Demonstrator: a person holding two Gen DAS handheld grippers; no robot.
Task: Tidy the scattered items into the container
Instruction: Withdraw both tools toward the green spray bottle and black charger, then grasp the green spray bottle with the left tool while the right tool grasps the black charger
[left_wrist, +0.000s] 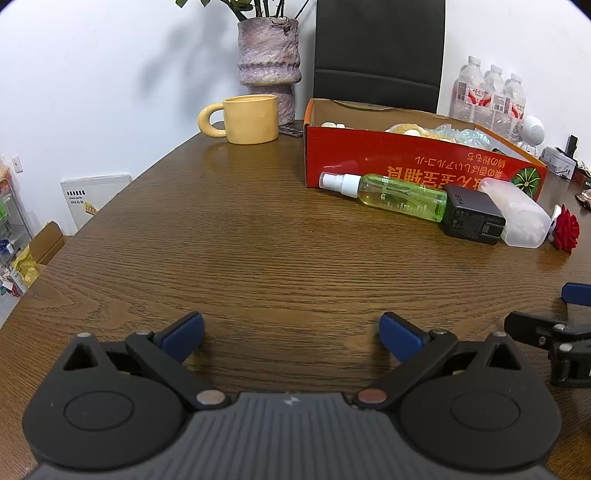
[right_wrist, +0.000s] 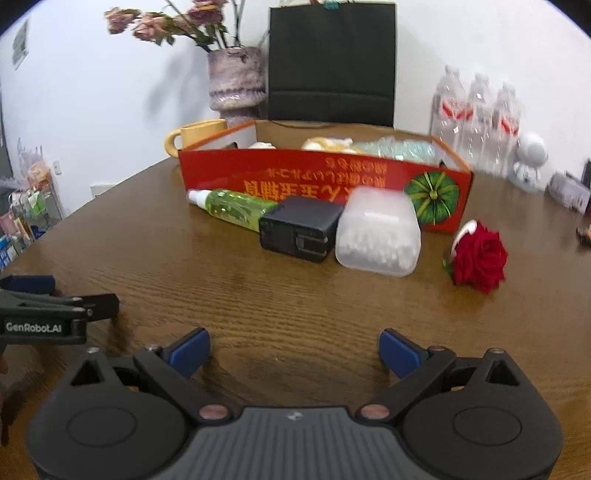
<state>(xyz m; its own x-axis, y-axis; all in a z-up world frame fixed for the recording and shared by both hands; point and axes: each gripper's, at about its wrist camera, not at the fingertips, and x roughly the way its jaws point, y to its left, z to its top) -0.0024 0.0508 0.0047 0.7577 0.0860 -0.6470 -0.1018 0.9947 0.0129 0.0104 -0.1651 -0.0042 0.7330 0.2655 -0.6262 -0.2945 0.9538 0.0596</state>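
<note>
A red cardboard box (left_wrist: 406, 162) (right_wrist: 295, 173) stands on the wooden table and holds several soft items. In front of it lie a green spray bottle (left_wrist: 395, 195) (right_wrist: 236, 208), a black charger (left_wrist: 472, 219) (right_wrist: 301, 232), a clear plastic box of cotton swabs (left_wrist: 517, 218) (right_wrist: 378, 232) and a red rose (left_wrist: 567, 229) (right_wrist: 478, 256). My left gripper (left_wrist: 291, 334) is open and empty, low over bare table, well short of the items. My right gripper (right_wrist: 293, 350) is open and empty, facing the charger and swab box from a distance.
A yellow mug (left_wrist: 251, 118) (right_wrist: 192, 138) and a purple vase (left_wrist: 267, 62) (right_wrist: 236, 79) stand left of the box. A black chair back (left_wrist: 378, 51), water bottles (right_wrist: 476, 122) and a white robot figure (right_wrist: 528, 158) stand behind. The left gripper shows at the right wrist view's left edge (right_wrist: 55, 314).
</note>
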